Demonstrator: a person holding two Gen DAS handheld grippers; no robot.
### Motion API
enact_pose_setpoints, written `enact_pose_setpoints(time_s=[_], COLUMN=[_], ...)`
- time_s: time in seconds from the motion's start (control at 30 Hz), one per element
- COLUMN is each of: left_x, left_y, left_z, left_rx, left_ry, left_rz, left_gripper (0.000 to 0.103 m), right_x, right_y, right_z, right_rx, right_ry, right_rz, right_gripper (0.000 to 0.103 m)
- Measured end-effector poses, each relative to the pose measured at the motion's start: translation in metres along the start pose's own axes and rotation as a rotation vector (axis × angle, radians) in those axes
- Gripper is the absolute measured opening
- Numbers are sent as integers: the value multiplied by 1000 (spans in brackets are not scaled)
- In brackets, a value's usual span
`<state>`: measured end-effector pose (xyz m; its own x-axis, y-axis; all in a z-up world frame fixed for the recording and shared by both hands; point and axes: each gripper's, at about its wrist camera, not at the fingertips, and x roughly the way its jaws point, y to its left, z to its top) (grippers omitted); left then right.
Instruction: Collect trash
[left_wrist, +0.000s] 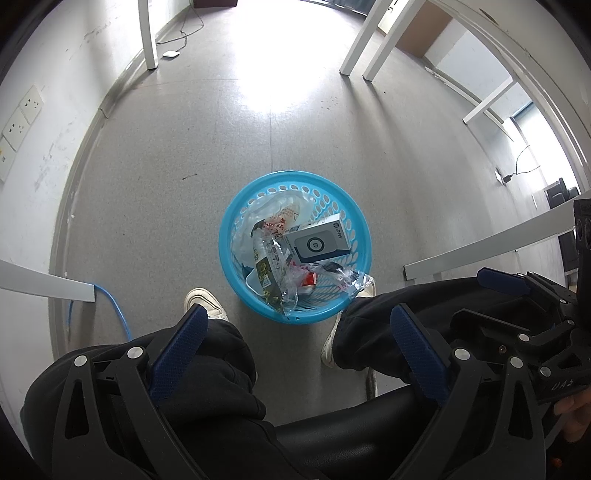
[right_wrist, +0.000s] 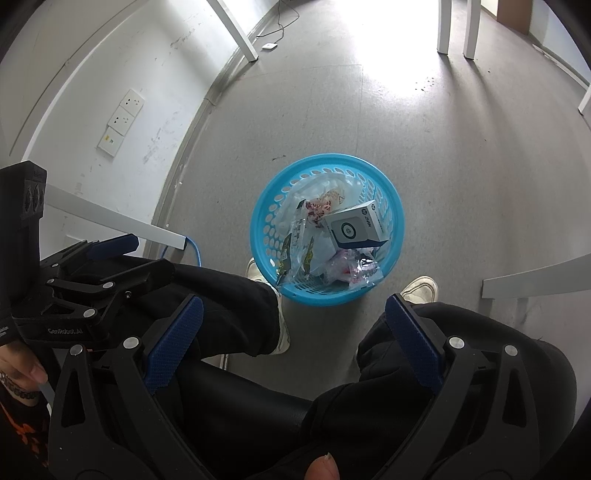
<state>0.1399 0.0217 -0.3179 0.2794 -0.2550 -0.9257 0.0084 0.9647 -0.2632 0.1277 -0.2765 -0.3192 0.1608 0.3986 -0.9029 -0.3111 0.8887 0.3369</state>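
Left wrist view: the left gripper (left_wrist: 295, 350) sits at 6 o'clock, its black plastic arms ending in blue, finely ribbed pads (left_wrist: 177, 358) spread wide apart with nothing between them. Just above centre toward 6 o'clock stands a round blue plastic basket (left_wrist: 229, 236) with oval perforations in its wall, on a speckled grey floor (left_wrist: 166, 147). Inside lie crinkled clear wrappers (left_wrist: 280, 266) and a rectangular white-and-grey box (left_wrist: 318, 244), its long axis running from 8 to 2 o'clock. One clear wrapper drapes over the rim at 5 o'clock. White shoes (left_wrist: 205, 302) flank the basket, touching or just beside it, below black trouser legs (left_wrist: 218, 369). The right gripper (left_wrist: 506, 291) shows at 3 to 4 o'clock, its fingers parted. White table legs (left_wrist: 364, 44) stand at 1 o'clock; wall sockets (left_wrist: 22, 118) at 9 o'clock; a blue cable (left_wrist: 114, 306) at 8 o'clock.

Right wrist view: the right gripper (right_wrist: 295, 339) fills 6 o'clock, blue textured pads (right_wrist: 173, 347) held wide, gripping nothing. The basket (right_wrist: 258, 229) sits near centre, the box (right_wrist: 354, 229) inside it, tilted, long axis from 8 to 2 o'clock. Glossy wrappers (right_wrist: 299, 243) lie beside the box toward 9 o'clock. The left gripper (right_wrist: 92, 254) appears at 9 o'clock; whether its fingers are spread cannot be told here.
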Motion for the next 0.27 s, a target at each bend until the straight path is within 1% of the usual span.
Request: enact_pose_setpoints(time_s=[0.27], left_x=[2], left_y=[0], left_z=[0], left_rx=[4], left_ry=[19], left_rz=[3], left_gripper=[97], right_x=[0], right_y=[-1], right_z=[0], right_rx=[2], right_ry=[2], right_rz=[2], right_gripper=[94])
